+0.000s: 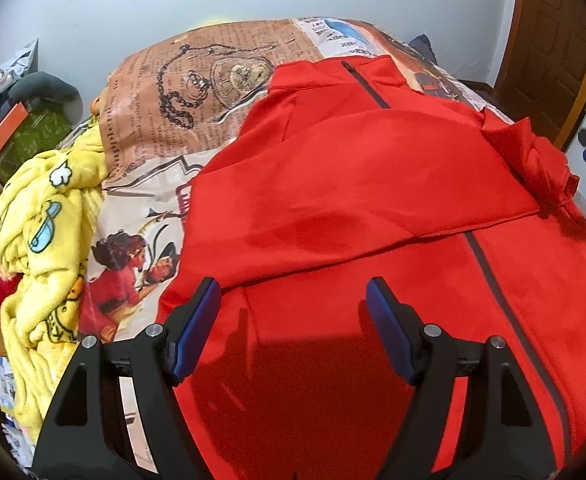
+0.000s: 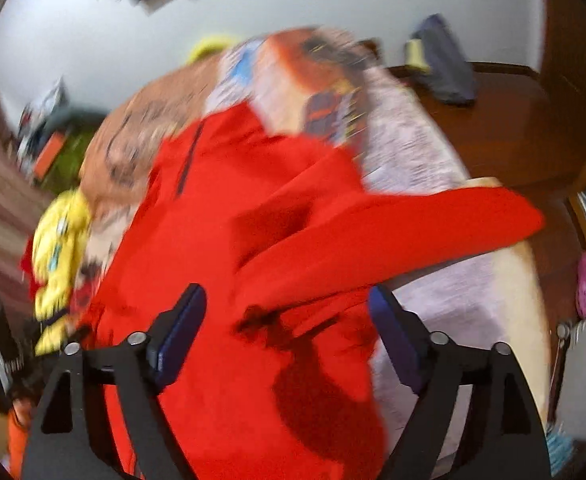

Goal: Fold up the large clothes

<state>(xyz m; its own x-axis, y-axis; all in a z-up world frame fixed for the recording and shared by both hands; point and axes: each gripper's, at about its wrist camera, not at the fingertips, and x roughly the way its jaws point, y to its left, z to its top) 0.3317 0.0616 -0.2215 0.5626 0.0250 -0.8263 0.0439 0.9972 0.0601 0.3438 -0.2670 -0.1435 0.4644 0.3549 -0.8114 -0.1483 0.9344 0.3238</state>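
A red zip-front jacket [image 1: 373,184] is lying spread across a bed covered with a newspaper-print sheet [image 1: 181,92], its collar toward the far wall. One sleeve [image 1: 333,200] is lying folded across the chest from the left, its cuff reaching the bunched fabric at the right edge. The left tool [image 1: 293,300] is hovering over the near hem with its jaws standing wide and nothing between the pads. The right tool [image 2: 289,304], seen through heavy blur, is gaping wide too, over rumpled cloth; the other sleeve [image 2: 433,228] is sticking out to the right beyond the bed's edge. A yellow cartoon blanket [image 1: 41,240] is sitting heaped at the left.
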